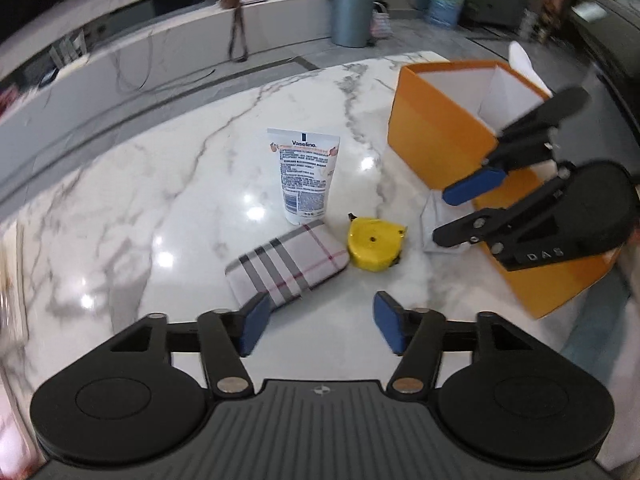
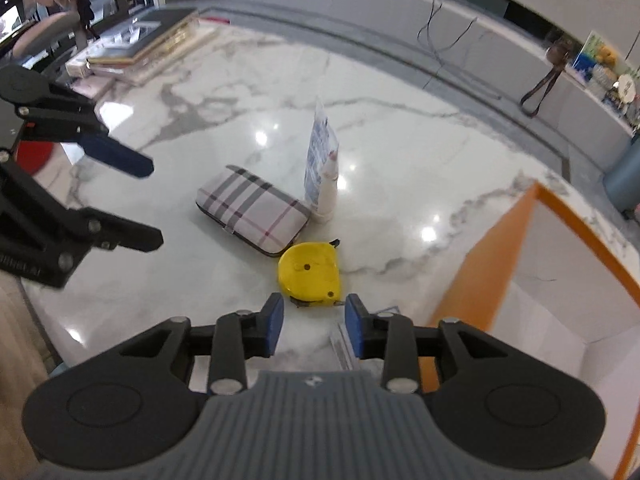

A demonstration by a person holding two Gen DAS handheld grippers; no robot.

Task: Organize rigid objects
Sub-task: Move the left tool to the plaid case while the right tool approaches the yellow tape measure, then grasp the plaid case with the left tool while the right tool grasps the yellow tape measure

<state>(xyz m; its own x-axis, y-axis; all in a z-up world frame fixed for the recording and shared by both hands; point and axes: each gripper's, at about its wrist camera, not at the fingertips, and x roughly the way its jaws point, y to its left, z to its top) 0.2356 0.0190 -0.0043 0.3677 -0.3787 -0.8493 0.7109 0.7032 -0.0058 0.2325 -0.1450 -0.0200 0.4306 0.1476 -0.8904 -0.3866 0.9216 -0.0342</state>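
A plaid case, a yellow tape measure and an upright Vaseline tube stand together on the marble table. An open orange box is to the right. My left gripper is open and empty, just short of the case. My right gripper is open and empty, just short of the tape measure; it also shows in the left wrist view beside the box.
A white paper lies by the box. The orange lid lies under the right gripper. Stacked frames and books sit at the table's far left. A grey bin and a water jug stand on the floor beyond.
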